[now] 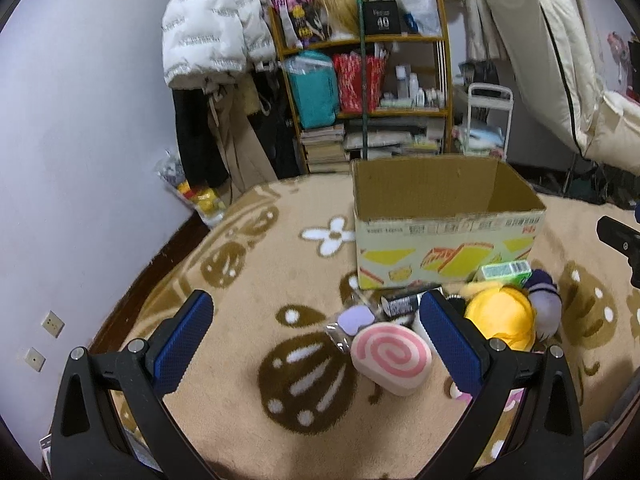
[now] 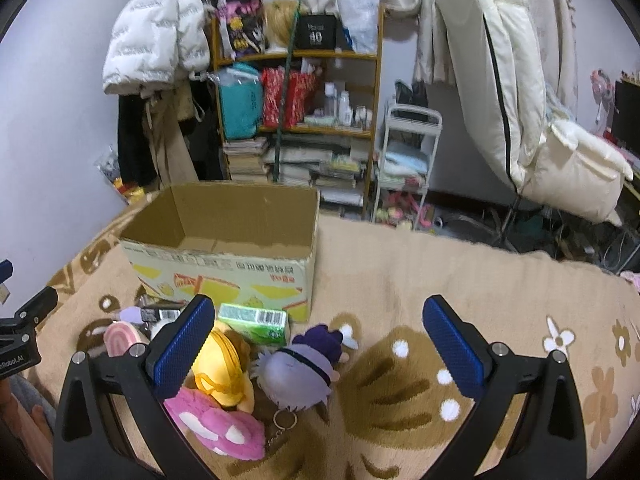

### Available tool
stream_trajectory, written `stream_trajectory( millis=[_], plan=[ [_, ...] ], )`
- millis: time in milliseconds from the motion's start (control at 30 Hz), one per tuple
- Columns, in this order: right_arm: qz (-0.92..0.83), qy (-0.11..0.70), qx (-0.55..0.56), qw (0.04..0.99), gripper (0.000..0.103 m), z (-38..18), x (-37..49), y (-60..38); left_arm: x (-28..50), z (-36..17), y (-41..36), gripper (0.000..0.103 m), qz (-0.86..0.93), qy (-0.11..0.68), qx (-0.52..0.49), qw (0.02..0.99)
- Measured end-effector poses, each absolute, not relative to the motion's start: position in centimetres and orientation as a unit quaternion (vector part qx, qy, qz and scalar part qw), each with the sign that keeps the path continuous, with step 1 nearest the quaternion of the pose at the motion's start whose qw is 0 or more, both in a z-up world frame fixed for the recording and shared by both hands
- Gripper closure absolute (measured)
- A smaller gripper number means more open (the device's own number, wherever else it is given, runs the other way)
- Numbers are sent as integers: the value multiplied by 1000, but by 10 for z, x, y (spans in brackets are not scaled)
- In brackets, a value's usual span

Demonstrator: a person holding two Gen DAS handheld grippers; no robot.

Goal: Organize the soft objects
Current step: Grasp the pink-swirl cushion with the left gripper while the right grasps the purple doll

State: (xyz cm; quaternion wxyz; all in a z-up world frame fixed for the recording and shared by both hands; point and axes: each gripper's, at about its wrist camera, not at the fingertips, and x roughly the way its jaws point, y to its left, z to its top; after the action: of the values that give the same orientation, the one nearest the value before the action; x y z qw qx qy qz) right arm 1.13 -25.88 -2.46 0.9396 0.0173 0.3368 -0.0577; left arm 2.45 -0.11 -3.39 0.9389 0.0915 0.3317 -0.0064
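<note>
An open cardboard box (image 1: 448,240) (image 2: 224,256) stands on a beige blanket. In front of it lies a pile: a pink swirl roll plush (image 1: 391,354) (image 2: 120,338), a yellow plush (image 1: 502,314) (image 2: 224,364), a purple-grey doll plush (image 1: 544,300) (image 2: 296,372), a pink plush (image 2: 218,428), a green carton (image 1: 506,271) (image 2: 256,320) and a dark can (image 1: 402,303). My left gripper (image 1: 316,308) is open above the blanket, the swirl roll between its fingers and further on. My right gripper (image 2: 318,312) is open over the doll plush.
The patterned blanket (image 1: 248,280) (image 2: 440,280) covers the surface, with bare room to the left and right of the pile. Behind stand a crowded shelf (image 1: 360,80), hanging coats (image 1: 212,40), a white cart (image 2: 408,160) and a folded mattress (image 2: 500,72).
</note>
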Motion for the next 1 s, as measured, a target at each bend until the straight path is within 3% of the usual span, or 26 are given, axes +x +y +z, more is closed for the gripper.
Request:
stream_trajectory(
  millis=[433, 1000],
  plan=[
    [-60, 459, 93, 881, 0, -73, 54, -290, 63, -68, -24, 1, -39, 424, 97, 900],
    [-42, 557, 114, 822, 0, -130, 88, -291, 93, -126, -45, 1, -64, 520, 108, 845]
  ],
)
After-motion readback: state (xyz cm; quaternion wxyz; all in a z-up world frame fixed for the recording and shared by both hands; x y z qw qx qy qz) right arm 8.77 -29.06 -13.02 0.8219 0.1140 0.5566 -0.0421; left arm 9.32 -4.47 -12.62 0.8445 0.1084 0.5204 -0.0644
